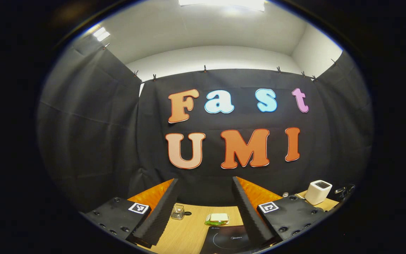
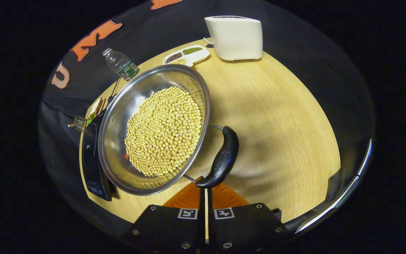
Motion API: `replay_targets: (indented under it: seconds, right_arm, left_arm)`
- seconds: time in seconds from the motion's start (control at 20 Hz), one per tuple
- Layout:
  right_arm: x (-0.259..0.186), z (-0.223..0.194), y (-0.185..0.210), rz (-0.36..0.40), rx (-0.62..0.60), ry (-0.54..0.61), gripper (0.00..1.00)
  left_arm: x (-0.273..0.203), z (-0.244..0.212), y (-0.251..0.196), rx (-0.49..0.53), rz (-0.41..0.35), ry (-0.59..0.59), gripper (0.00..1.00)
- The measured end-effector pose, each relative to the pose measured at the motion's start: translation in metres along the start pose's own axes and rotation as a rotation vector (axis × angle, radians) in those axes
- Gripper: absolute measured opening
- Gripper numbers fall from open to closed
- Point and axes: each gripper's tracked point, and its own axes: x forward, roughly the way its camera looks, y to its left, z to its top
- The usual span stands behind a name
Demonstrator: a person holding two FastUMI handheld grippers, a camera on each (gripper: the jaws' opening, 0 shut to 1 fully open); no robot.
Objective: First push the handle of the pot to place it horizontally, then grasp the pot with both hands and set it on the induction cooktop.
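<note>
Right gripper (image 2: 205, 192): fingers pressed together with only a thin slit between them, nothing held, tips right at the near end of the pot's handle (image 2: 221, 158); from the right gripper view we can't tell whether they touch it yet. We judge we're on step one, nudging the handle round to horizontal. The closed pair works well as a blunt pusher. We keep it closed, low and sideways against the handle's end, where leverage is best, and push slowly. The pot (image 2: 118, 120) is full of beans (image 2: 164, 130), so a jerk could spill them or skid the whole pot rather than turn it. It sits on the wooden table (image 2: 277, 116), its far side over or against the cooktop (image 2: 91, 158); which, we can't tell. Beyond it are a water bottle (image 2: 121, 64), a divided tray (image 2: 187, 55) and a white appliance (image 2: 234, 37), all clear of the push. Left gripper (image 1: 205, 206): fingers spread wide, empty, raised toward the wall with the cooktop's edge below. We hold it there until the handle is set, then bring both in for the lift.
</note>
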Motion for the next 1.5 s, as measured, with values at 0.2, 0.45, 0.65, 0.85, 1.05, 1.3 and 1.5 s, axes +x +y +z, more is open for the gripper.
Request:
replay_targets:
  seconds: [0.2, 0.45, 0.65, 0.85, 1.05, 1.3, 1.5]
  right_arm:
    - [0.001, 0.01, -0.005, 0.014, 0.083, 0.007, 0.02]
    - [0.008, 0.033, -0.002, 0.021, 0.184, -0.01, 0.02]
    - [0.007, 0.046, -0.008, -0.005, 0.166, -0.029, 0.02]
    - [0.012, 0.063, -0.009, -0.027, 0.174, -0.048, 0.0]
    - [0.019, 0.079, -0.011, -0.04, 0.193, -0.066, 0.0]
    - [0.027, 0.104, -0.015, -0.073, 0.193, -0.094, 0.0]
    - [0.03, 0.12, -0.019, -0.098, 0.176, -0.124, 0.0]
  left_arm:
    - [0.002, -0.007, 0.003, -0.012, -0.003, 0.011, 0.97]
    - [0.004, -0.014, 0.007, -0.019, 0.0, 0.028, 0.97]
    - [0.003, -0.013, 0.011, -0.019, 0.006, 0.023, 0.97]
    - [0.004, -0.013, 0.017, -0.029, 0.023, 0.013, 0.96]
    - [0.006, -0.021, 0.015, -0.042, 0.019, 0.026, 0.98]
    - [0.011, -0.032, 0.007, -0.067, -0.007, 0.061, 0.99]
    - [0.014, -0.041, -0.001, -0.068, -0.022, 0.073, 0.99]
